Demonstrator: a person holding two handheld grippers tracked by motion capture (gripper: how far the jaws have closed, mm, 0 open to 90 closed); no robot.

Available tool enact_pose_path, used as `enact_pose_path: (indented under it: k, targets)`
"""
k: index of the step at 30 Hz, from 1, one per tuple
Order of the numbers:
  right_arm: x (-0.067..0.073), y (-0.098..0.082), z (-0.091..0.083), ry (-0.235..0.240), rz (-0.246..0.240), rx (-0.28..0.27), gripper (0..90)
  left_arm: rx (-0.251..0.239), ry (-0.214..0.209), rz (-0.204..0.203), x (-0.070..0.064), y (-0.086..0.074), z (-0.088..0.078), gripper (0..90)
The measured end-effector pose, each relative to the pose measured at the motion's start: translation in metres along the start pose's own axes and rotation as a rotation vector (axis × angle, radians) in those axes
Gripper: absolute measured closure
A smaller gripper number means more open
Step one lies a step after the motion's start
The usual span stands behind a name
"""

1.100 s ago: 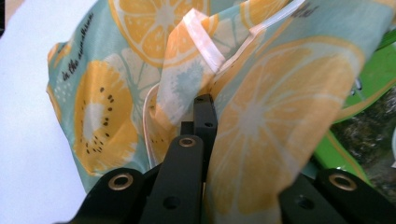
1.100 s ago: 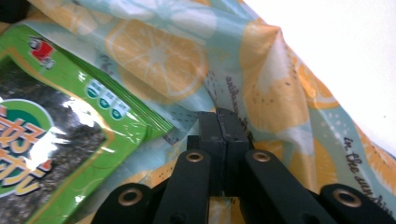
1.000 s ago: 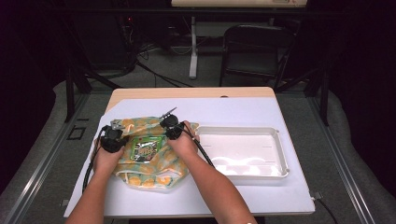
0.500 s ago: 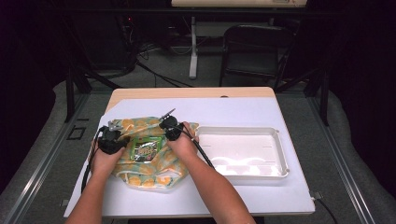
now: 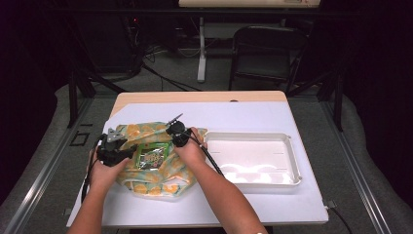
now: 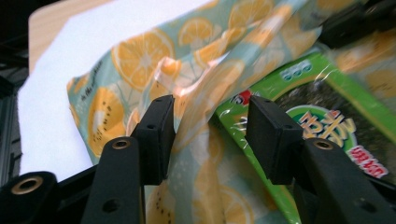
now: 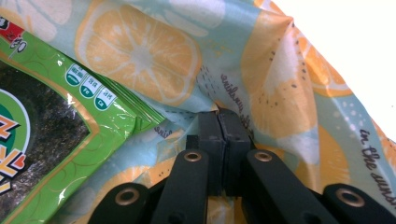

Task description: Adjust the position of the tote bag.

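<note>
A bag printed with orange slices lies on the left of the white mat, with a green snack packet in its opening. My left gripper is at the bag's left side. Its jaws have just been opening and stand apart. A fold of the bag rises between them without being pressed, and the packet lies beside the right jaw. My right gripper is at the bag's far right edge. It is shut on a pinch of the bag's fabric, next to the packet.
A white tray stands on the mat to the right of the bag, close to my right forearm. A dark folding chair and table legs stand on the floor beyond the table's far edge.
My left gripper has drawn back to the left and risen a little from the bag. The right hand has stayed where it was.
</note>
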State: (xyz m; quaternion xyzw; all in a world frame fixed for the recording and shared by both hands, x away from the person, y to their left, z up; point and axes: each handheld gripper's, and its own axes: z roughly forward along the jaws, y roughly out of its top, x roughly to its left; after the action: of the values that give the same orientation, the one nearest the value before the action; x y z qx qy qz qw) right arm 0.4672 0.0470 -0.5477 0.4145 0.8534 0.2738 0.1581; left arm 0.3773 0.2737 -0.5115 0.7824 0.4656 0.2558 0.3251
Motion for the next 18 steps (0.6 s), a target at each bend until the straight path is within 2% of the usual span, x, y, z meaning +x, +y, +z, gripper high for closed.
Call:
enact_pose_path:
  k: [5, 9, 12, 16, 18]
  targets:
    - [-0.002, 0.001, -0.002, 0.003, -0.027, 0.023, 89.3, -0.050, 0.001, 0.010, -0.001, 0.003, -0.011, 51.3]
    - [-0.001, 0.000, -0.001, 0.007, -0.010, 0.010, 89.2, -0.081, 0.000, 0.030, -0.004, 0.005, -0.014, 52.5]
    - [-0.002, 0.000, -0.001, 0.004, -0.016, 0.015, 89.2, -0.081, 0.012, 0.063, -0.006, 0.008, -0.013, 54.7]
    - [-0.001, 0.000, -0.001, 0.004, -0.007, 0.011, 89.2, -0.078, 0.006, 0.082, -0.008, 0.012, -0.009, 63.9]
    - [-0.001, 0.000, -0.001, 0.008, -0.006, 0.015, 89.2, -0.071, 0.008, 0.093, -0.010, 0.014, -0.006, 65.2]
